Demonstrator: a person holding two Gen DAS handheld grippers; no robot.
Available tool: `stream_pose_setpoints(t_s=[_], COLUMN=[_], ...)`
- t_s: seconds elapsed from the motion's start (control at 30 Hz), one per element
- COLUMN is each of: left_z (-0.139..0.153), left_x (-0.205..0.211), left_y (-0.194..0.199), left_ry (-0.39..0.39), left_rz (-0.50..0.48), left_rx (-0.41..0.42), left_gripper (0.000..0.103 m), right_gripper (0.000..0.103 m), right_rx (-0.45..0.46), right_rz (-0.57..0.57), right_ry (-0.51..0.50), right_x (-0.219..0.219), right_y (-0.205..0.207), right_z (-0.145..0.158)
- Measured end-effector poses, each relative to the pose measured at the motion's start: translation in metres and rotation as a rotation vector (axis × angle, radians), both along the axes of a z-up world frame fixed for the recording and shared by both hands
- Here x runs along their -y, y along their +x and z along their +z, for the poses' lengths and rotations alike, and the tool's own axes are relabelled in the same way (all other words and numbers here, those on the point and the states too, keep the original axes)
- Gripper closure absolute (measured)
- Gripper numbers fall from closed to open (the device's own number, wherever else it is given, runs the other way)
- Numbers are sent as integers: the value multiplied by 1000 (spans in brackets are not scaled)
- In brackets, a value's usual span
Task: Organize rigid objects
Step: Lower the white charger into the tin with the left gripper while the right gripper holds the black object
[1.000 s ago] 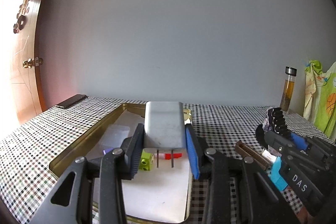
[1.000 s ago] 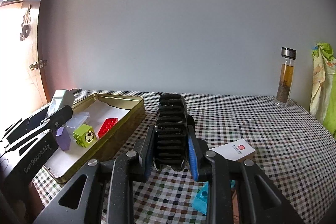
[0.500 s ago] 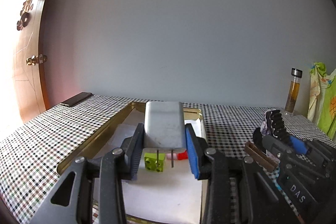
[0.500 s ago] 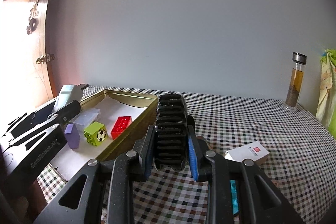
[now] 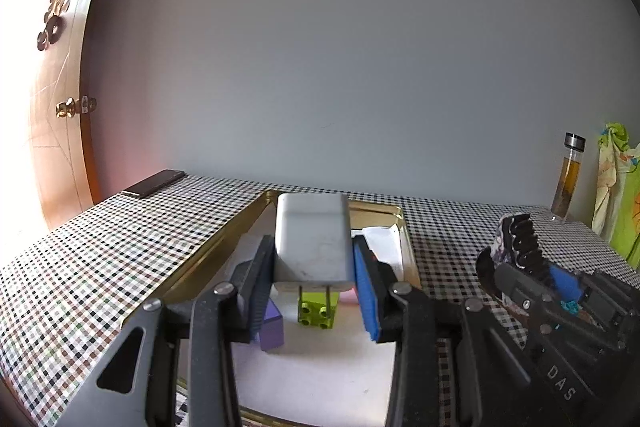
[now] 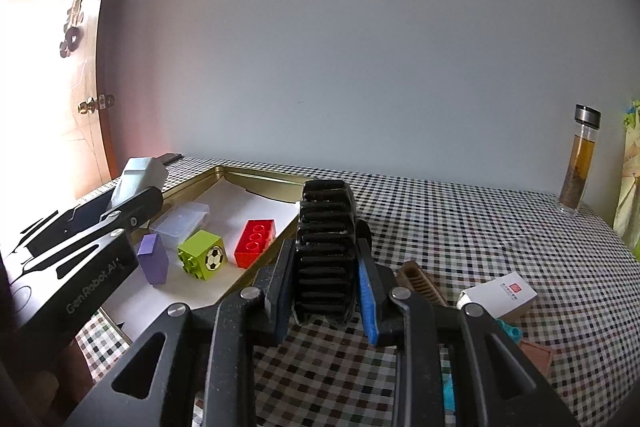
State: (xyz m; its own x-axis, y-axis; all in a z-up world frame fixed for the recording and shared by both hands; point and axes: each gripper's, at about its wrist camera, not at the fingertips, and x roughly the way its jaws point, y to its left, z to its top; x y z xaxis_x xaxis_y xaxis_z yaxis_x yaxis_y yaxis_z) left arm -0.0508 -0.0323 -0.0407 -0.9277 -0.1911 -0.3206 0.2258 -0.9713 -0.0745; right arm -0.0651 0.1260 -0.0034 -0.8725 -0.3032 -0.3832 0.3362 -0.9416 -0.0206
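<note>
My left gripper (image 5: 313, 267) is shut on a white plug-in charger (image 5: 312, 239), prongs down, held above the gold tin tray (image 5: 208, 259). In the tray lie a green block (image 5: 318, 311), a purple block (image 5: 272, 327), a red brick (image 6: 255, 237) and a clear plastic box (image 6: 182, 223). My right gripper (image 6: 325, 279) is shut on a black ribbed hair clip (image 6: 326, 247), just right of the tray (image 6: 260, 179). The left gripper (image 6: 132, 201) with the charger (image 6: 138, 179) shows in the right wrist view.
Checked tablecloth (image 6: 460, 227). A brown comb (image 6: 420, 281), a white card box (image 6: 498, 295), a teal block (image 6: 510, 329) lie right of the tray. A glass bottle (image 6: 580, 159) stands back right. A phone (image 5: 154, 183) lies back left, near a wooden door (image 5: 52, 99).
Both grippers have moved forward and up a little, each keeping its grip. The charger is now farther over the tray; the hair clip is closer to the tray's right rim.
</note>
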Motion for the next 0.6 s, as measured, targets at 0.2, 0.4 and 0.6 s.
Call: stream_pose_setpoints(t_s=[0.2,0.4,0.6], left_z=[0,0,-1], left_x=[5,11,13], left_y=[3,2,0], left_ry=[5,7,-4], left_rz=[11,18,14], left_rx=[0,6,18], left_gripper=[66,66,66], right_gripper=[73,73,73], right_rx=[-3,-3,16], right_rz=[16,29,47], right_ry=[9,4,-6], right_x=[8,13,18], right_y=[2,2,-3], right_z=[0,0,-1])
